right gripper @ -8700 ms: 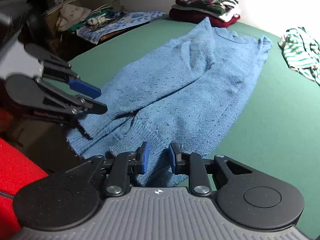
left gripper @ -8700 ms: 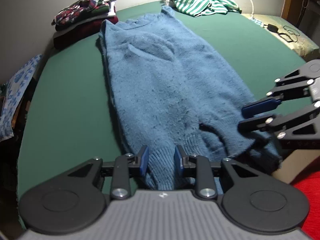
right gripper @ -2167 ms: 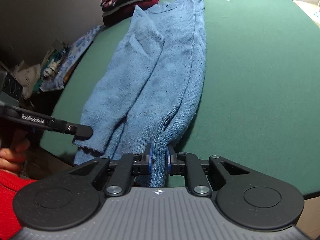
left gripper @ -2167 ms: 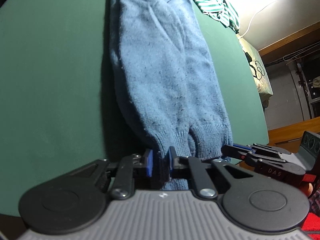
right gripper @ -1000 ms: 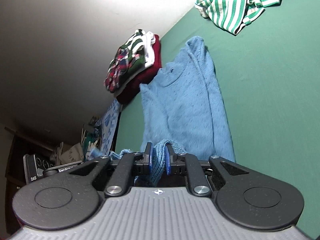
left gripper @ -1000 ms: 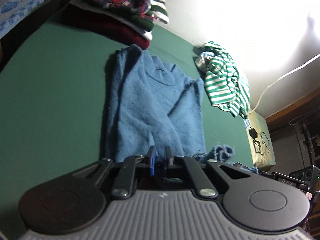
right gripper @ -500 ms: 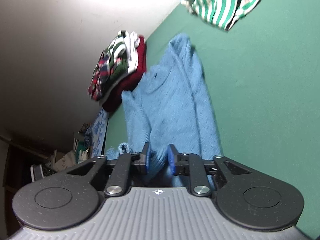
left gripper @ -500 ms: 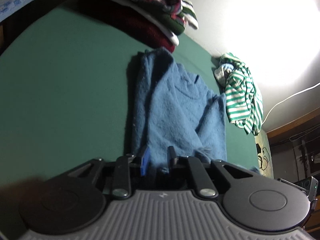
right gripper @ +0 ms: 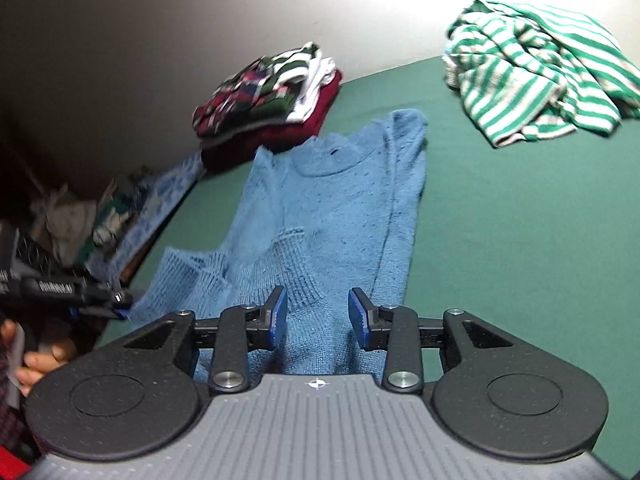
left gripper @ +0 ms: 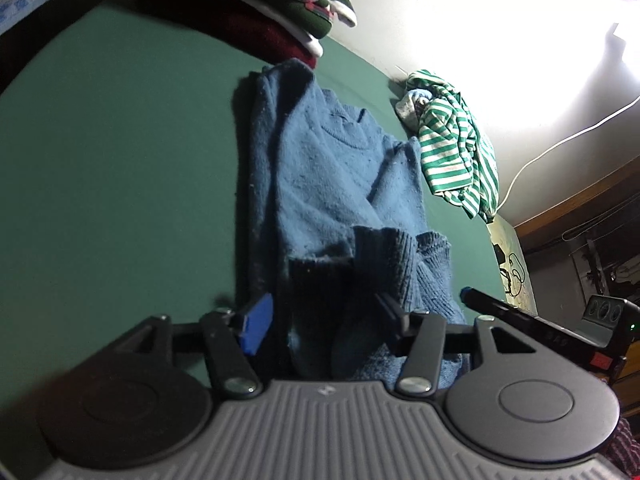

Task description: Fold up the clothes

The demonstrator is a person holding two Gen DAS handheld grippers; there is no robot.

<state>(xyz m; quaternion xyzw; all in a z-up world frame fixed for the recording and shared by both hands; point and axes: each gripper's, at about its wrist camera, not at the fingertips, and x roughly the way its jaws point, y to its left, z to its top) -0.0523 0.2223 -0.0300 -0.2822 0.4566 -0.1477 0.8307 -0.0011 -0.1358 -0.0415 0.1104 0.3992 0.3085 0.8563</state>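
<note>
A blue knit sweater (left gripper: 320,168) lies lengthwise on the green table (left gripper: 120,168), neckline at the far end. Its ribbed hem (left gripper: 384,256) is doubled back over the body and lies loose and bunched. My left gripper (left gripper: 324,316) stands open just over that hem, holding nothing. In the right wrist view the sweater (right gripper: 340,208) runs away from my right gripper (right gripper: 318,316), which is open above the ribbed edge (right gripper: 294,256) with nothing gripped. The left gripper's tip (right gripper: 100,300) shows at the left there, with a hand (right gripper: 40,356) below it.
A stack of folded clothes (right gripper: 268,92) sits at the far left corner, beyond the sweater's collar. A crumpled green-and-white striped garment (right gripper: 536,68) lies at the far right. Clutter (right gripper: 80,216) sits off the table's left edge. A white cord (left gripper: 560,144) hangs on the wall.
Both grippers carried the hem up toward the collar, then opened wide. The hem has dropped onto the sweater's body, and the sweater now lies folded shorter.
</note>
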